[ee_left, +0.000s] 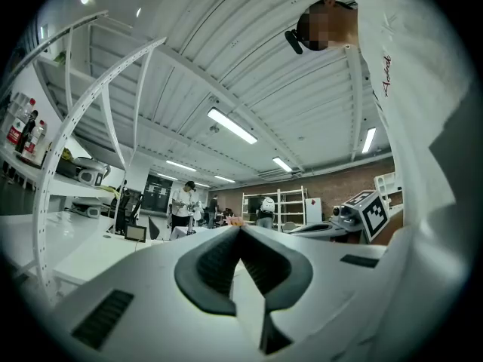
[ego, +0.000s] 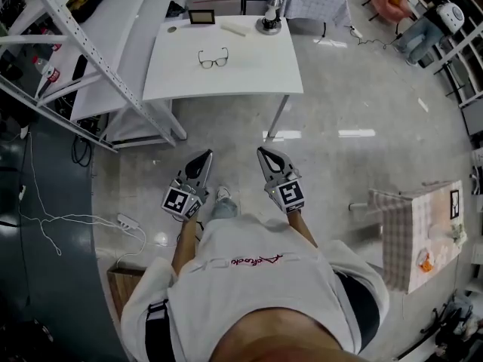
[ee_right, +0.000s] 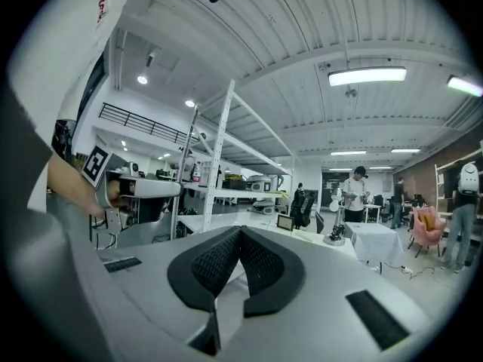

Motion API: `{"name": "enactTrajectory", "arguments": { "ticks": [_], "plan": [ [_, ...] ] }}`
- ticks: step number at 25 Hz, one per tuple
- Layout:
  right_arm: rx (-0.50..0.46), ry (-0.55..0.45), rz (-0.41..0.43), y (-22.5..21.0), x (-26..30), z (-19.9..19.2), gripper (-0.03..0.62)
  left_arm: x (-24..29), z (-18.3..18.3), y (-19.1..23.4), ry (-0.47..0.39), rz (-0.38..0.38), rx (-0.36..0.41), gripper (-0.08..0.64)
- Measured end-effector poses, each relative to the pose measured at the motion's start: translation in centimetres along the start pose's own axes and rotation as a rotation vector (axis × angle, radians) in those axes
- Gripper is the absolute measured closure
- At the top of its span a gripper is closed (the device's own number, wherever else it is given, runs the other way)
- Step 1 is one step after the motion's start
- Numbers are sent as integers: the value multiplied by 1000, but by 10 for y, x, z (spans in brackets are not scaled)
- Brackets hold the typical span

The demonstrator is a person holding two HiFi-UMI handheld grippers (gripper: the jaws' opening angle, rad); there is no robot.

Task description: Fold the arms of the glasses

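Nearby, at lower centre: left gripper (ego: 204, 157) and right gripper (ego: 263, 154), both shut tight and empty, above bare floor. Further up, well apart: glasses (ego: 213, 59) on the white table (ego: 253, 78), arms seemingly unfolded, so nothing done yet. Beyond, small screen (ego: 201, 16) and lamp base (ego: 269, 24); shelving (ego: 90, 51) at upper left, no obstruction to the approach.

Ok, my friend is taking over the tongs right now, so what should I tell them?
Both shut and empty: left tongs and right tongs, held out over the floor, well short of the white table.
The glasses lie on that table, nothing touching them. They are small in the head view, but the arms look unfolded.
Done: nothing yet.
Left: get to the table, steady the glasses, fold both arms in.
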State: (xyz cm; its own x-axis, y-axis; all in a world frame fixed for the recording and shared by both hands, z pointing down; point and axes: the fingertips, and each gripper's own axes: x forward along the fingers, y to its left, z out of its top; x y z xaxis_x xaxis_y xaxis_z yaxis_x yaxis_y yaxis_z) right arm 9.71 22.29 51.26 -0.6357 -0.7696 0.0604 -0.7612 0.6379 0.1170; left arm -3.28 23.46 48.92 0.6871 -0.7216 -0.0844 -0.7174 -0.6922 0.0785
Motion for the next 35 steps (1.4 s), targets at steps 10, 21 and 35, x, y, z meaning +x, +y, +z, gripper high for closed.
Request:
{"name": "enactTrajectory", "arguments": {
  "ticks": [10,21,35],
  "plan": [
    [-34,13,17,-23,120,21,577,28,17,108,-8,5,4,568],
    [-8,46,-3,-27,180,8,576,39,6,177,27,1,-23,568],
    [35,65,-58,-79,219,-18,577,96,-17,217,55,-31,-47,568]
  ]
}}
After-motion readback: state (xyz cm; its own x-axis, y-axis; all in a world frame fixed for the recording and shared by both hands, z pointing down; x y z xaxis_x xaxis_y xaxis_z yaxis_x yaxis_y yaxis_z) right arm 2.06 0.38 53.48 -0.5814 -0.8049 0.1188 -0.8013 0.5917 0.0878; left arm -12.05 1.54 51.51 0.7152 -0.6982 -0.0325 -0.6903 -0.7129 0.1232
